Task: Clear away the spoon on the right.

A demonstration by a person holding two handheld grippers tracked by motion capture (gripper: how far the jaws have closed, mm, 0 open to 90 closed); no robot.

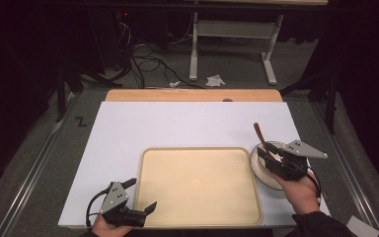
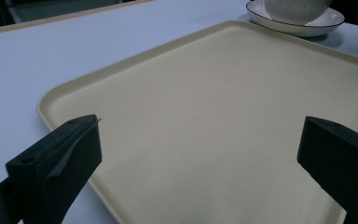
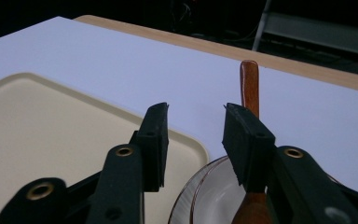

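We see a white board laid over a wooden table, with a cream-coloured tray lying flat on the near half of the board. The tray holds nothing.

Left gripper: held at the near left corner of the tray, jaws spread wide, nothing between them. In the left gripper view the two jaws stand far apart over the tray, one near its left rim and one at the right edge of the picture. Across the tray we note a white saucer with a dark rim line, with a ribbed white cup standing on it.

Right gripper: held over the saucer, which sits on the board just beside the tray's right rim. Its jaws are parted with a clear gap. A brown wooden-handled spoon rises tilted from the saucer area, its handle pointing away from the person.

In the right gripper view the spoon handle stands behind the right-hand jaw, outside the gap, so the gripper is not clamped on it. We cannot tell whether that jaw touches the handle. Below the jaws we see the saucer's rim and the tray corner just beside it.

On the floor beyond the table: cables, a crumpled scrap of paper, and the white legs of another table.
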